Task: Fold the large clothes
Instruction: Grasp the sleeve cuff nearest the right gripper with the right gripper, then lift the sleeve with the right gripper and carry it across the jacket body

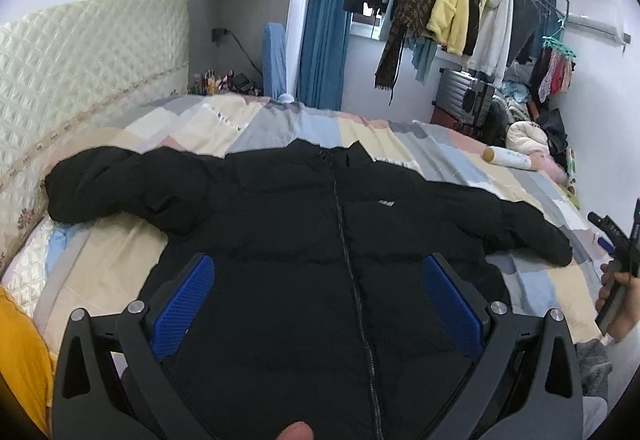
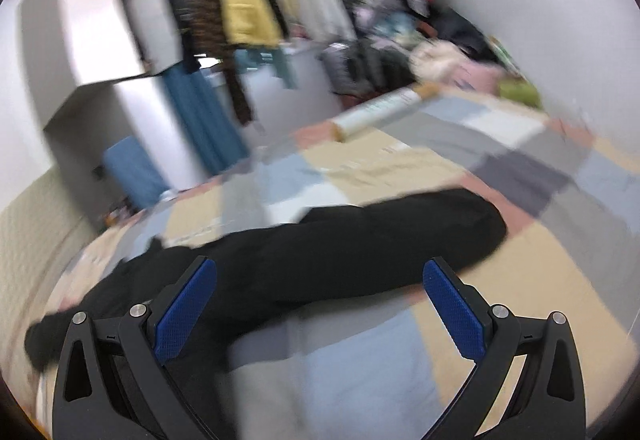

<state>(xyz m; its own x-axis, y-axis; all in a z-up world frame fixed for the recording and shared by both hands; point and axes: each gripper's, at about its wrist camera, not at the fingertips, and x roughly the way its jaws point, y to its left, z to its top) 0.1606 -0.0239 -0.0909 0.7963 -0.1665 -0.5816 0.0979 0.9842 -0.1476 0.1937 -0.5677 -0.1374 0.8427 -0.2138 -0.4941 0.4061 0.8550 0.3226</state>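
- A black jacket [image 1: 320, 224] lies zipped and face up across the middle of the left wrist frame, on a bed [image 1: 208, 124] with a patchwork cover, both sleeves spread outward.
- The left gripper [image 1: 319, 306] hovers over the jacket's lower front, fingers [image 1: 182, 308] spread wide, holding nothing.
- In the blurred right wrist view, the right gripper [image 2: 319, 310] is wide open and empty, above one black sleeve [image 2: 360, 240] at centre frame.
- A paper roll [image 2: 380, 108] lies on the bed, upper centre.
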